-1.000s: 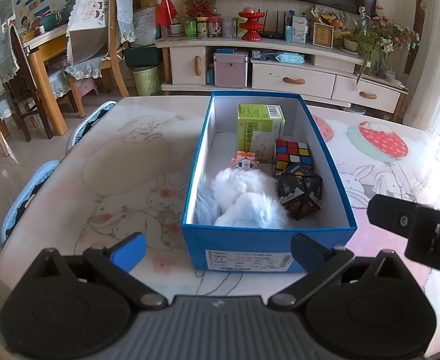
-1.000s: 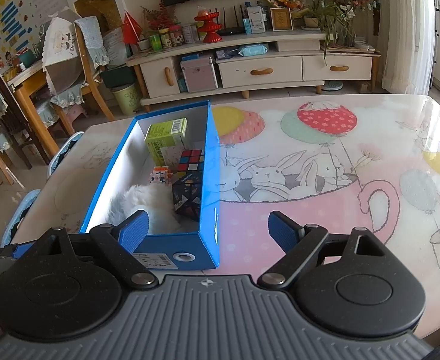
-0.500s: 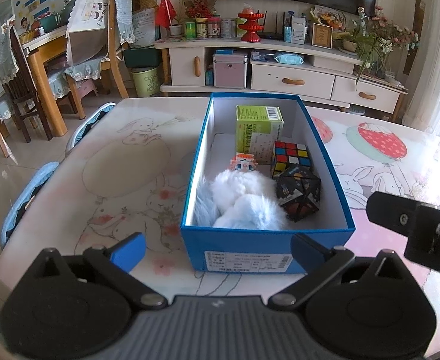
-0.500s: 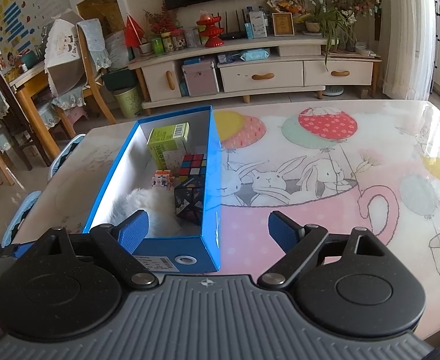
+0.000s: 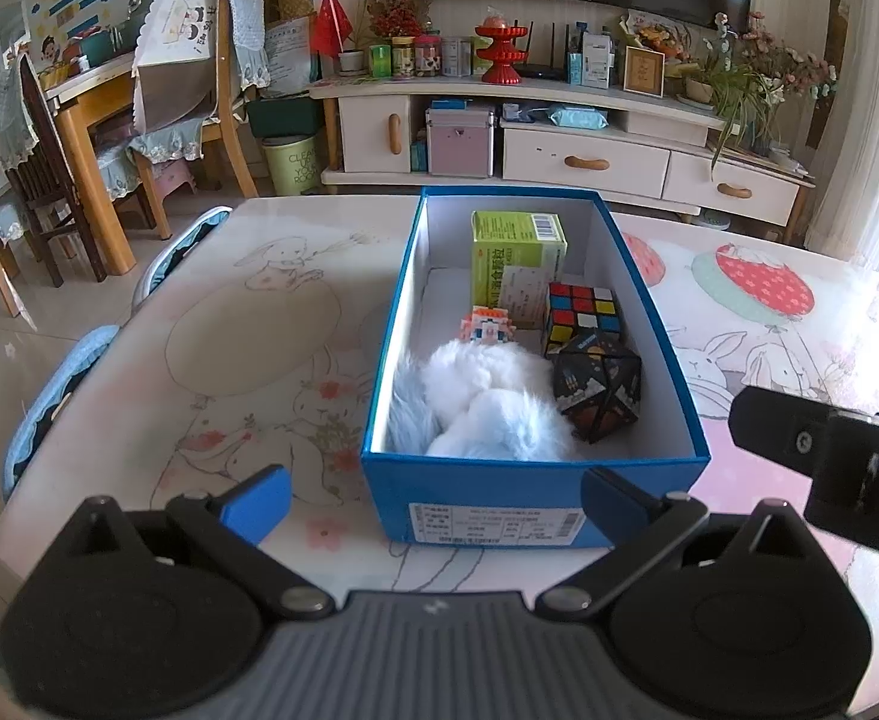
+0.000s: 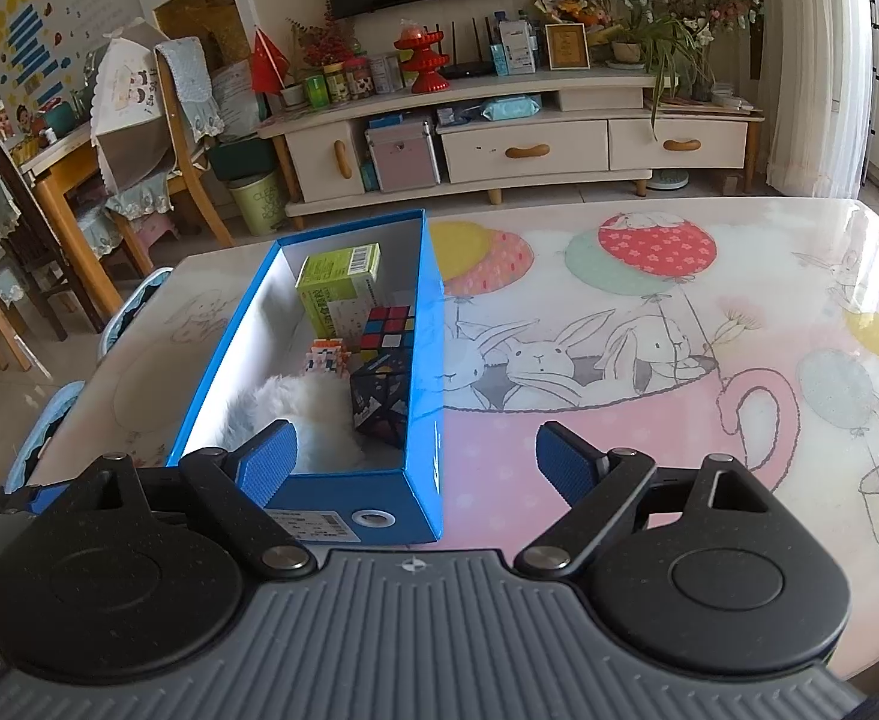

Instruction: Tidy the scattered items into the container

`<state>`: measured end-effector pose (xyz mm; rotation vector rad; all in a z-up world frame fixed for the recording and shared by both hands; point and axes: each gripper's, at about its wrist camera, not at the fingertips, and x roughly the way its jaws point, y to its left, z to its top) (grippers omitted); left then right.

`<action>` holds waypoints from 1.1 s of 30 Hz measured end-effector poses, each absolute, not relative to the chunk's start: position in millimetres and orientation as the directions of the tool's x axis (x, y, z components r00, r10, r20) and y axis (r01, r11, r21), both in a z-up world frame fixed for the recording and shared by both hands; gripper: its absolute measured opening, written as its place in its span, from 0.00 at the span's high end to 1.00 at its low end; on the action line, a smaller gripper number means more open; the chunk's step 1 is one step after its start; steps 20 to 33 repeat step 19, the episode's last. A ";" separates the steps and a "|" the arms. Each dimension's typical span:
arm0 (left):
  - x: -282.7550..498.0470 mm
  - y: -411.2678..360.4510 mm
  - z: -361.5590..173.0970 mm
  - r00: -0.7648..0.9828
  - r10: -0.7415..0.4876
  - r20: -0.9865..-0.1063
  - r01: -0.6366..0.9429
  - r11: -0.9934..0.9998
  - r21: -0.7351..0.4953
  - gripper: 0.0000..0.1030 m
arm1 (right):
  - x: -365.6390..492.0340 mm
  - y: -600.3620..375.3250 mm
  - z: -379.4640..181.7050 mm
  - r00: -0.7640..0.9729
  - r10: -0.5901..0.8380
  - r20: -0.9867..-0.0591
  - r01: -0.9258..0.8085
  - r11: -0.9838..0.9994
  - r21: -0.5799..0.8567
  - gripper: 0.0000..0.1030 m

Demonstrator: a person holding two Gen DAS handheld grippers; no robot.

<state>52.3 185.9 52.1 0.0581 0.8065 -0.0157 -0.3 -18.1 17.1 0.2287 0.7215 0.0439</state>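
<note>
Blue shoebox (image 5: 535, 507): open-topped, white inside, standing on the table (image 5: 247, 324) with a printed label on its near end wall. In the right wrist view the same box (image 6: 427, 360) sits left of centre, its long right wall facing the camera.

Contents, far end to near end:
- Green medicine carton (image 5: 514, 267), upright against the far wall; barcode on top. Also visible at (image 6: 340, 288).
- Rubik's cube (image 5: 583, 315), just in front of the carton on the right side; seen at (image 6: 386, 327).
- Small block-built figure (image 5: 487, 327), orange and white, left of the Rubik's cube; seen at (image 6: 326, 358).
- Black patterned puzzle cube (image 5: 598, 390), near the right wall, touching the front of the Rubik's cube; seen at (image 6: 382, 408).
- White fluffy toy (image 5: 487, 402), filling the near left part of the box; seen at (image 6: 313, 414).

Left gripper (image 5: 433, 495): fingers spread wide, holding nothing, positioned before the near end of the box with one blue pad (image 5: 256, 501) off to the box's left.

Right gripper (image 6: 415, 459): fingers likewise spread apart and empty, straddling the near right corner of the box; its body shows as a black block at the right edge of the left wrist view.

Table covering: cartoon rabbits, balloons and a pink teacup print (image 6: 619, 396).

Background: white TV cabinet (image 5: 559, 150), wooden chairs (image 5: 199, 120).
</note>
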 end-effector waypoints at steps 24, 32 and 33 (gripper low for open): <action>51.9 181.7 55.2 0.700 0.014 -0.714 0.040 0.997 0.060 0.00 | -5.8 -32.0 22.2 0.765 0.094 -0.638 0.085 0.966 0.244 0.00; 51.9 181.7 55.2 0.700 0.014 -0.714 0.040 0.997 0.060 0.00 | -5.8 -32.0 22.2 0.765 0.094 -0.638 0.085 0.966 0.244 0.00; 51.9 181.7 55.2 0.700 0.014 -0.714 0.040 0.997 0.060 0.00 | -5.8 -32.0 22.2 0.765 0.094 -0.638 0.085 0.966 0.244 0.00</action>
